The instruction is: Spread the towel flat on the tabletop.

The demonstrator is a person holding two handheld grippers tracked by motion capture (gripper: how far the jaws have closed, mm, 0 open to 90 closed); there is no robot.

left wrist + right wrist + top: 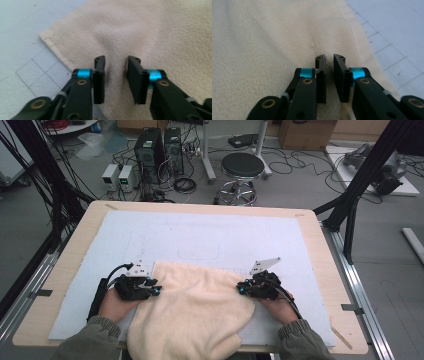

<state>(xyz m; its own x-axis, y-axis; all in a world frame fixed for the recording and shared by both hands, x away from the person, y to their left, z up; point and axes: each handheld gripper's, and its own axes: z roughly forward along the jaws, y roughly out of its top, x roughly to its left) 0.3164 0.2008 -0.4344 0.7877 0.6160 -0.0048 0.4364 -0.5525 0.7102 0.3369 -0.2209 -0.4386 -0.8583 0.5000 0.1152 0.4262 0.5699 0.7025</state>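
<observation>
A cream towel (192, 312) lies rumpled on the pale mat (210, 235), its near end over the table's front edge, and the step in hand looks like gripping its two sides. The left gripper (156, 290) pinches a ridge of cloth between part-closed jaws at the left edge; the right gripper (241, 289), nearly shut, nips a fold at the right. Next probably calls for lifting both together, evenly.

I see a wooden table (320, 250) carrying a pale blue mat (210, 235), with a cream towel (192, 312) lying on the mat.
</observation>
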